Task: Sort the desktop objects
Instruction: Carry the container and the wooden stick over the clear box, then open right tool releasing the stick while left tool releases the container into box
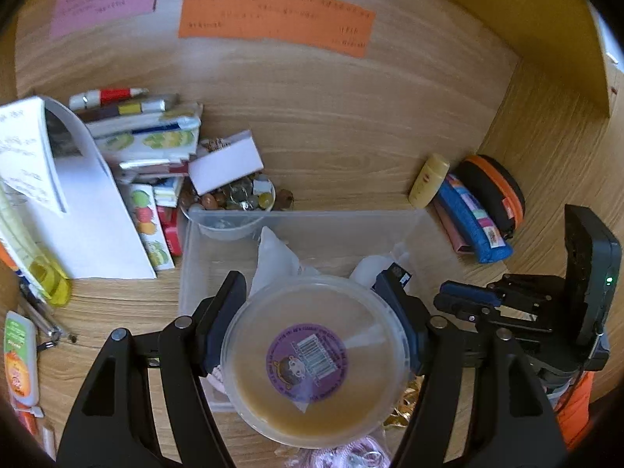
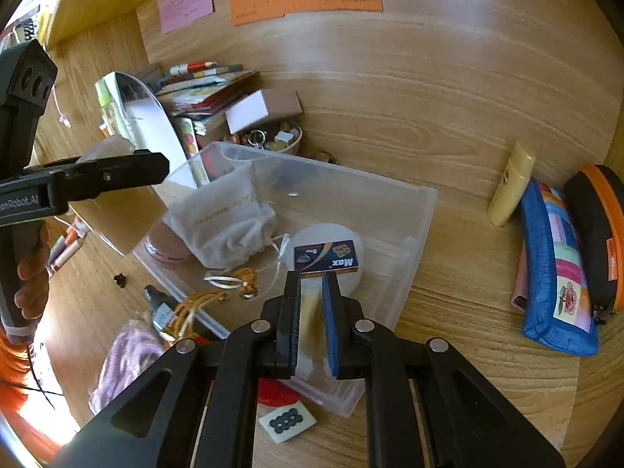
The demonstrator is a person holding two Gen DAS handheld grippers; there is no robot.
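notes' writing (image 1: 273,11) blurred, pink pouch (image 1: 351,456) cut off, bin floor (image 1: 218,273) partly hidden

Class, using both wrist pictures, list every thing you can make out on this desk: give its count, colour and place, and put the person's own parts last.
Round tub: one, clear with purple sticker, held in left claw over the bin.
Small box: one, dark blue, in right claw over the bin.
Storage bin: one, clear plastic, desk centre.
Cloth pouch: one, white, inside the bin.
Pencil case: one, blue patchwork, right of the bin.
Zip case: one, black and orange, far right.
Bottle: one, pale yellow, beside the pencil case.
Paper notes: three, pink, green, orange, on the back wall.
Bowl of trinkets: one, mixed, behind the bin.
Left claw: black, shut on the tub.
Right claw: black, shut on the box.
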